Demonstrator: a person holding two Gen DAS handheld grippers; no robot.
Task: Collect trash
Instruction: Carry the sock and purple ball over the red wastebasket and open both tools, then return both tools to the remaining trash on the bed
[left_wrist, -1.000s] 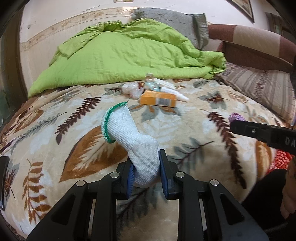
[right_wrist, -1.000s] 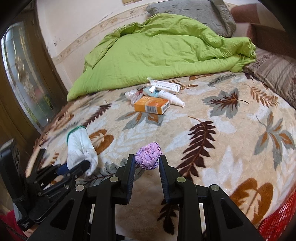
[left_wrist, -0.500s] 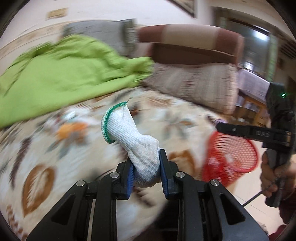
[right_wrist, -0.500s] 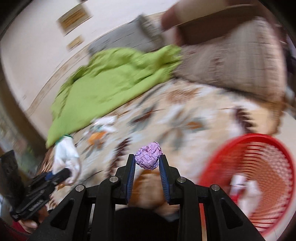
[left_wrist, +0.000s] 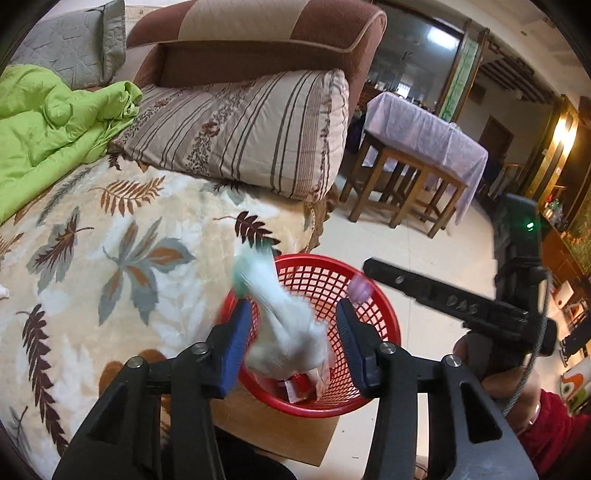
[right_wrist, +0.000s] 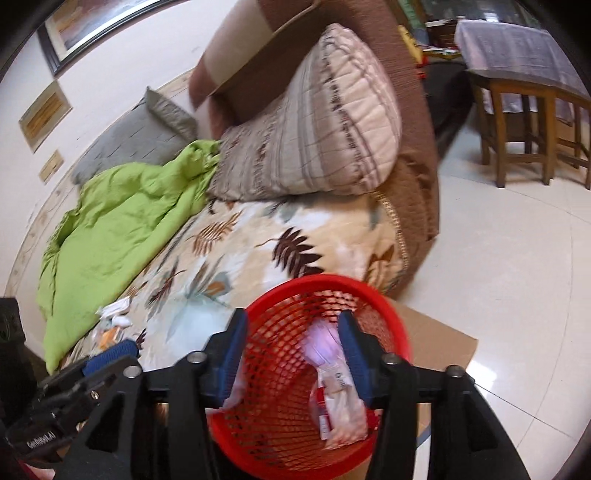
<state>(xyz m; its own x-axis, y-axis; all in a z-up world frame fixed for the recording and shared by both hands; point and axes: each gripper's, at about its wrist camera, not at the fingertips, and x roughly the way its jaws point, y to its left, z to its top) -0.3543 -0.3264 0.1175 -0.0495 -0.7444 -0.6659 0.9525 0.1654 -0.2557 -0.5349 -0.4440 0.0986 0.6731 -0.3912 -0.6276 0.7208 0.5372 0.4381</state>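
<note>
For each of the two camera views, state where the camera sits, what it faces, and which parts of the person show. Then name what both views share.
Left wrist: on the left gripper, jaws open, facing down at the red basket; falling white sock, right hand visible.
Right wrist: on the right gripper, jaws open, above the basket; purple paper ball dropping.
Shared: basket, leaf-print blanket, green quilt, striped pillow.

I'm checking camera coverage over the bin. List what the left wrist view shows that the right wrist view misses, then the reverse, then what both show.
Left wrist only: the white sock blurred between the open left tool, and the person's hand on the right tool's handle.
Right wrist only: the framed picture on the wall, and leftover trash on the bed.
Both: the red mesh basket, purple paper wad, green blanket, striped pillow.
</note>
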